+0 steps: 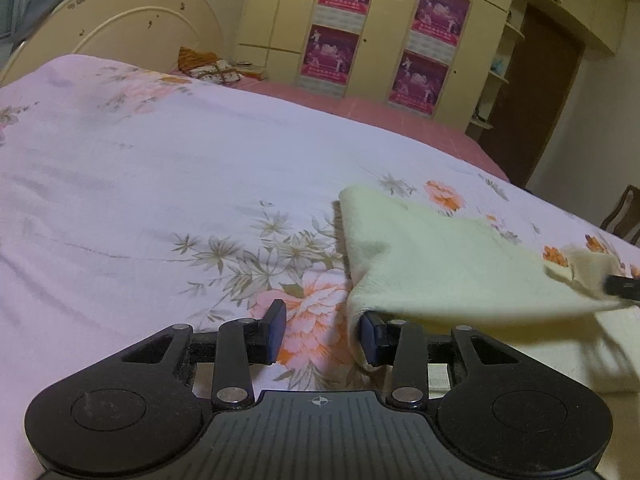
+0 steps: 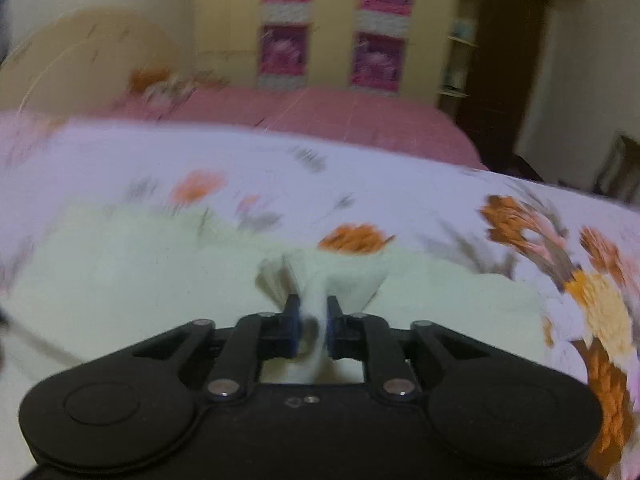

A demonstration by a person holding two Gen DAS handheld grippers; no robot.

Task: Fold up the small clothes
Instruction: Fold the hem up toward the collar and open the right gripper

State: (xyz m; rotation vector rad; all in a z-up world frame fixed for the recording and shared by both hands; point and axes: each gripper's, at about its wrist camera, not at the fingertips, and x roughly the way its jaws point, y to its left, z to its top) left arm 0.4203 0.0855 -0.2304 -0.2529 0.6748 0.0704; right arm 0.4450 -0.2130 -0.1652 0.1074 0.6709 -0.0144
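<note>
The left gripper (image 1: 322, 330) stands wide open, its right finger tucked under the pale cream garment (image 1: 448, 264), its left finger over bare floral bedsheet (image 1: 160, 184). The right gripper (image 2: 311, 326) is pinched nearly closed on a bunched corner of the garment (image 2: 140, 272), which lies near the bed's near edge. Judging from the right view's blur, a fast pull could drag the cloth off the left finger or slip from the pinch, spoiling the fold.

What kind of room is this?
Most likely a home bedroom: a bed with a floral sheet, a curved headboard behind it, and a tall cream wardrobe along the wall.
</note>
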